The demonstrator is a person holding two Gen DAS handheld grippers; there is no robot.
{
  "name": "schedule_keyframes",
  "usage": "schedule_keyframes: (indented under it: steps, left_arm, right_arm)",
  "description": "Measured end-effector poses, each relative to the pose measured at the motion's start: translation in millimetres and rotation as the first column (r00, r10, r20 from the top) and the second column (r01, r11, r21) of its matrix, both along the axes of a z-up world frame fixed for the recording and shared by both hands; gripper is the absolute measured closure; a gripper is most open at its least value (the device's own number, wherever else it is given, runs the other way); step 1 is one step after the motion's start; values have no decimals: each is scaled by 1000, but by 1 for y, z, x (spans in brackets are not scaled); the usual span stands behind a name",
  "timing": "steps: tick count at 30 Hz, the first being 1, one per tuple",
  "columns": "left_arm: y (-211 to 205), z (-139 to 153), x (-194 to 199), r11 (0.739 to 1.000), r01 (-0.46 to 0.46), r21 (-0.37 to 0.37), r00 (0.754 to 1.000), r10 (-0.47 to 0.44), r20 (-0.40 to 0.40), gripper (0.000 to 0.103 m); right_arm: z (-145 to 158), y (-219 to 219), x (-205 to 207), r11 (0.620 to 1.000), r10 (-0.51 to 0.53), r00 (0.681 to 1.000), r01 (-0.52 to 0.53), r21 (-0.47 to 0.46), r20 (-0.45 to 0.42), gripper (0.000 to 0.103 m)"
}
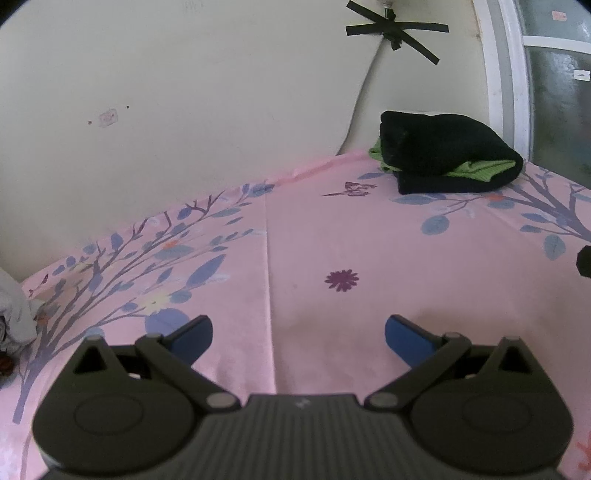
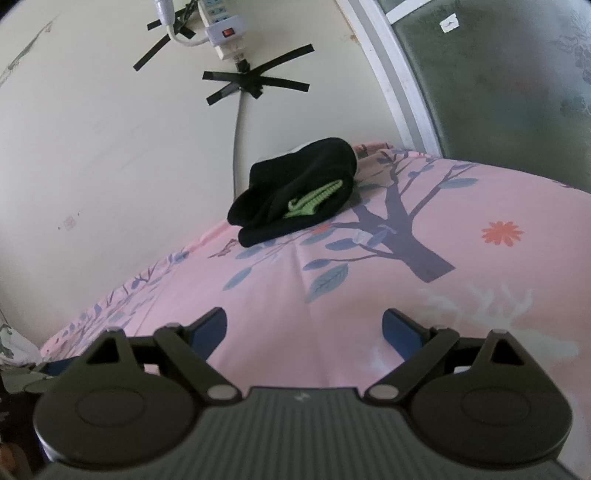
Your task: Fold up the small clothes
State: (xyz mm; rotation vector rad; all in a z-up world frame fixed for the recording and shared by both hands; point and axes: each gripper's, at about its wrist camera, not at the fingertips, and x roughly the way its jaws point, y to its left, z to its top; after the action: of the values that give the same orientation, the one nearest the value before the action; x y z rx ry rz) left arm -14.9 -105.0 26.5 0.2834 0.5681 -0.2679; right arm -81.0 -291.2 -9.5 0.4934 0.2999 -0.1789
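A folded pile of black clothes with a green garment between the layers (image 1: 447,158) lies at the far right corner of the pink flowered sheet (image 1: 351,236), against the wall. In the right wrist view the same pile (image 2: 295,192) sits ahead and slightly left. My left gripper (image 1: 298,334) hovers over bare sheet, open, nothing between its blue pads. My right gripper (image 2: 304,328) is also open and empty, well short of the pile.
A cream wall (image 1: 184,110) borders the bed's far side, with black tape crosses (image 2: 255,83) and a white power strip (image 2: 221,33) with a cable. A window frame (image 2: 402,88) stands to the right. Light crumpled cloth (image 1: 14,310) lies at the left edge.
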Motion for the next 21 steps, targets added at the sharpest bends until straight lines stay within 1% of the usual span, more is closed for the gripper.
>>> schedule_keyframes:
  steps: [4,12,16,21]
  left_arm:
    - [1,0,1,1000,0,-8,1000,0,-5,0]
    - [1,1,-2,1000,9,-7,1000,-9,8,0]
    - [3,2,-3,1000,18,-19,1000,-18,14,0]
    - [3,0,0,1000,23,-20,999,-24,-26,0]
  right_arm:
    - [0,0,0,1000,0,1000,0,-1,0,14]
    - [0,0,0,1000,0,1000,0,0,0,14]
    - [0,0,0,1000,0,1000,0,0,0,14]
    - [0,0,0,1000,0,1000,0,-1,0,14]
